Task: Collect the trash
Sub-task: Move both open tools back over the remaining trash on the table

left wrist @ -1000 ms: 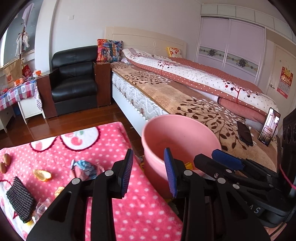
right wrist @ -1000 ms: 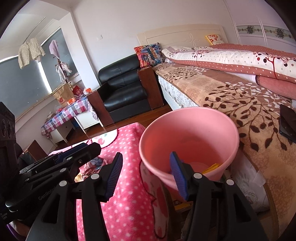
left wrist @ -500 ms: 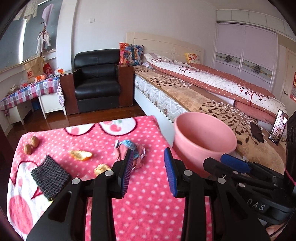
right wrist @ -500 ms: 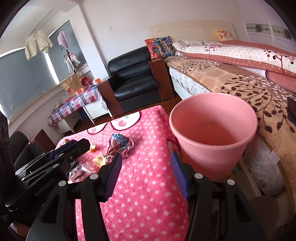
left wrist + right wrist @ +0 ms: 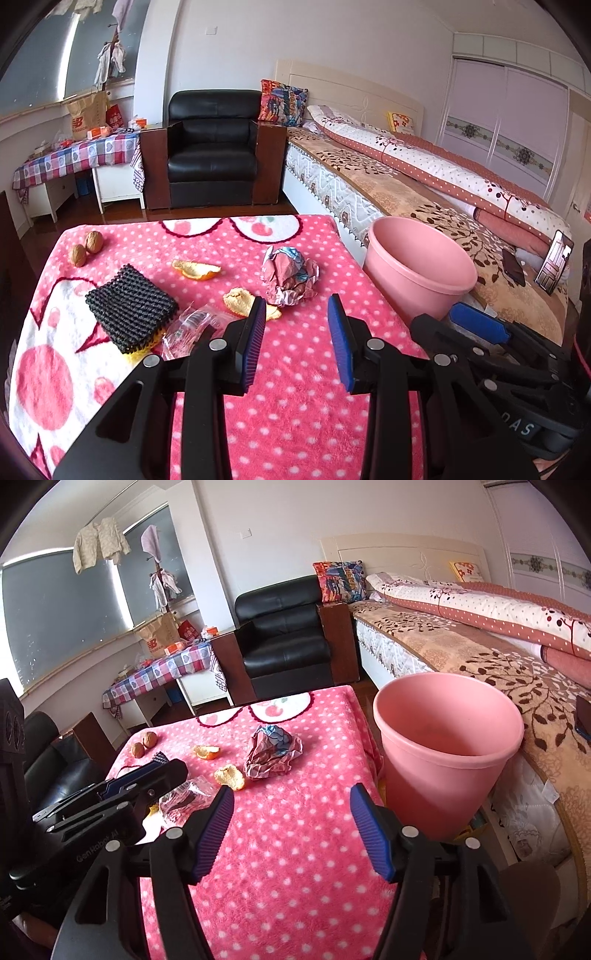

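Note:
A pink polka-dot cloth (image 5: 295, 387) covers the table. On it lie a crumpled paper wrapper (image 5: 290, 275) (image 5: 271, 751), two orange peels (image 5: 197, 269) (image 5: 243, 302) (image 5: 229, 776), and a clear plastic wrapper (image 5: 188, 328) (image 5: 184, 799). A pink bucket (image 5: 419, 271) (image 5: 445, 757) stands just off the table's right edge. My left gripper (image 5: 297, 328) is open and empty above the cloth, short of the wrapper. My right gripper (image 5: 291, 825) is open and empty, between the trash and the bucket.
A black knitted pad (image 5: 131, 306) and two walnuts (image 5: 85, 247) (image 5: 144, 744) lie at the table's left. A bed (image 5: 424, 192) runs along the right, behind the bucket, with a phone (image 5: 554, 264) on it. A black armchair (image 5: 212, 151) stands beyond the table.
Both grippers have pulled back from over the bucket and swung left toward the table. The trash on the cloth has come into full view. Both stay open.

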A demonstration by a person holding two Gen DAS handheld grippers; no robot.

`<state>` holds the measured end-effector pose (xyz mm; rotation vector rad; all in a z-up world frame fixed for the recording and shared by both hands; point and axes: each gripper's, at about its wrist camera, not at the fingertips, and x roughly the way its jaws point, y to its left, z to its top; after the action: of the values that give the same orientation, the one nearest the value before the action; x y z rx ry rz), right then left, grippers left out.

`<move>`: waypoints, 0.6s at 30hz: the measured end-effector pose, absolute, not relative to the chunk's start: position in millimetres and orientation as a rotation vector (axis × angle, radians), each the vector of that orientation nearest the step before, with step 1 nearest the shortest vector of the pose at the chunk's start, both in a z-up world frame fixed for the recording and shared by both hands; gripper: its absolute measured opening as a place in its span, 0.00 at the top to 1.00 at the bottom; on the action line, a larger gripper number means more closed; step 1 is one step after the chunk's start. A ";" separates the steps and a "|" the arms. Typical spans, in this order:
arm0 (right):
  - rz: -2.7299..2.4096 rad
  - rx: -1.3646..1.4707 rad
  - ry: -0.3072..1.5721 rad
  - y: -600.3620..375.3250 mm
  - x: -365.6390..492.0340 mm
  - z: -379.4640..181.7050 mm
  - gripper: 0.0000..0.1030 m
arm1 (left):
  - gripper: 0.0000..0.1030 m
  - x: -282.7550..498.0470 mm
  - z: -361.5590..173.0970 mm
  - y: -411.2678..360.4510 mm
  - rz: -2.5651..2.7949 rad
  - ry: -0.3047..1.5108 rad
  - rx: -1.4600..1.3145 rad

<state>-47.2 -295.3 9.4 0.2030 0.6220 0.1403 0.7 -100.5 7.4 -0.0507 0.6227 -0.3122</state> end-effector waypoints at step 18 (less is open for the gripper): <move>0.141 0.130 0.637 -269.1 -49.5 12.2 0.25 | 0.66 1.6 9.4 -61.6 -0.234 0.616 -0.133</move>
<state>-49.5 -269.1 12.2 0.1298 0.6372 0.1412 1.6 -61.6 9.4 -0.1330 0.6158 -0.2342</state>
